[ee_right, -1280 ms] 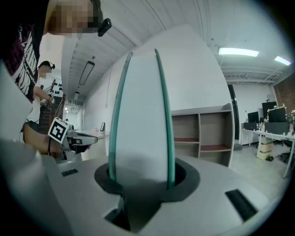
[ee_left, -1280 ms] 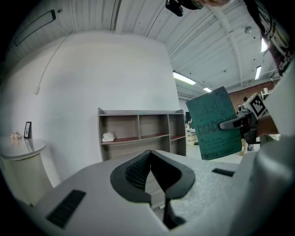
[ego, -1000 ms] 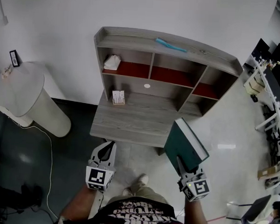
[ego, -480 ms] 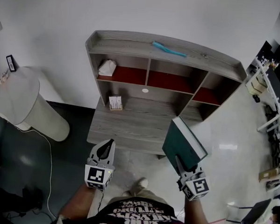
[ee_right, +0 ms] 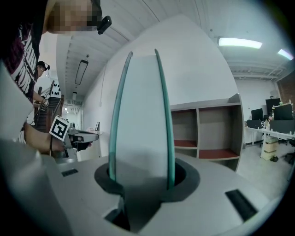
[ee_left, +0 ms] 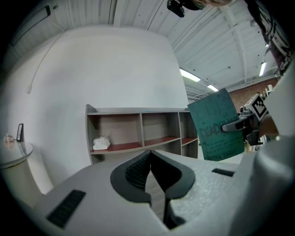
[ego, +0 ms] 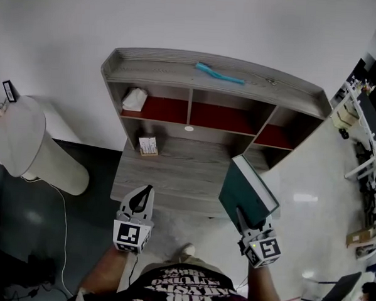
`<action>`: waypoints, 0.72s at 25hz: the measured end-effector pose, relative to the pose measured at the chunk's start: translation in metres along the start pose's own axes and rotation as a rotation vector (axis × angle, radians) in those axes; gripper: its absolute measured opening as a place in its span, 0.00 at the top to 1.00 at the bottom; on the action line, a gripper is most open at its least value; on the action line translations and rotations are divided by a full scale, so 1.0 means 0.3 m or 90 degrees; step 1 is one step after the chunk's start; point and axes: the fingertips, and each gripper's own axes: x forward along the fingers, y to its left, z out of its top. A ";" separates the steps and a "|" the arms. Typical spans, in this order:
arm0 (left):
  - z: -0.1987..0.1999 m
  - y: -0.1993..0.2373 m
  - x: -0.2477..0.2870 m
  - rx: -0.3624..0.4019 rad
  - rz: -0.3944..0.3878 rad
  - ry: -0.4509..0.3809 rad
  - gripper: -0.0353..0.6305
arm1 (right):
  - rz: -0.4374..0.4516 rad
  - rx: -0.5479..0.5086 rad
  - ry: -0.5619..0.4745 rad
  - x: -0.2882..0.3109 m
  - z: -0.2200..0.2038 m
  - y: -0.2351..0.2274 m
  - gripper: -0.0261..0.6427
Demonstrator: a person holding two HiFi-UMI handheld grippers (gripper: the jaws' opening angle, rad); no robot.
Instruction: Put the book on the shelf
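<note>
book [ego: 247, 192] is held upright by its lower edge, clamped between the jaws of the right gripper [ego: 242, 220], in the air off the right front corner of the desk [ego: 168, 171], short of the shelf [ego: 211, 72]. left gripper [ego: 145, 193] is carried with jaws together, nothing in them. judged: carry step. book is best kept upright, lifted clear of the desk edge, then lined up with a free compartment [ego: 218, 117] before being slid in.

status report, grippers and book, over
Left gripper shut, empty. Right gripper shut on thick green hardcover book, held short of the grey wooden shelf unit. White crumpled cloth sits in its left compartment.
</note>
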 end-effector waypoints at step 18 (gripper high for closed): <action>0.046 -0.071 0.182 0.001 0.029 -0.004 0.94 | 0.038 0.000 -0.013 0.107 -0.001 -0.185 0.72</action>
